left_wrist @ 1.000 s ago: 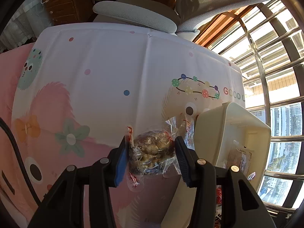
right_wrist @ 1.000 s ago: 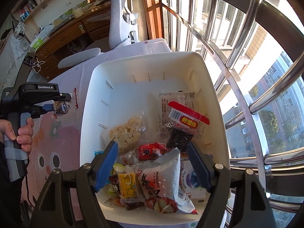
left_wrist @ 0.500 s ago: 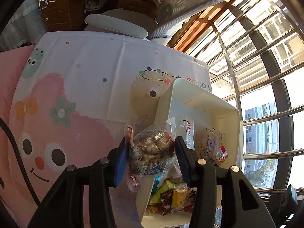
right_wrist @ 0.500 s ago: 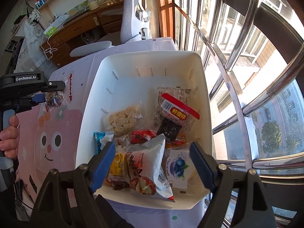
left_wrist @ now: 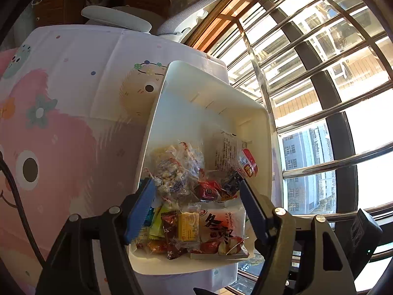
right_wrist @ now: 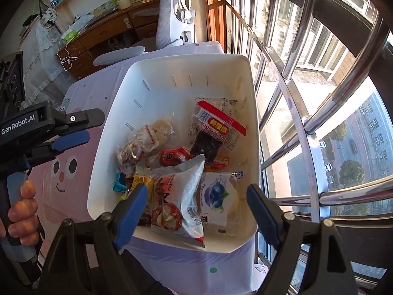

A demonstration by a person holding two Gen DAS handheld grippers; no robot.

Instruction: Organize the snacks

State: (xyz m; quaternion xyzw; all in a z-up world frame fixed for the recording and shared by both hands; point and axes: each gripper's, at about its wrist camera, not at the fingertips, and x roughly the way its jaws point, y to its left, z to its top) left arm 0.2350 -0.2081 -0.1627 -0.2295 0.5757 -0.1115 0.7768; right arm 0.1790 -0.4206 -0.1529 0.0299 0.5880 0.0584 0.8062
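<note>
Left wrist view: the clear nut packet [left_wrist: 175,172] lies mid-frame in the white bin [left_wrist: 216,93], light, crinkly and slippery; I would pinch its bulging middle. My left claw [left_wrist: 196,196] gapes wide, holding nothing.

Right wrist view: my right claw [right_wrist: 196,200] hangs spread and empty over the bin's lower pile on the bench [right_wrist: 73,147].

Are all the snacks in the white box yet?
Nearly, it seems. The white bin holds a pile of packets, including the clear nut bag. Left gripper and right gripper are both open and empty. No loose snacks show on the tablecloth, so little looks left.
</note>
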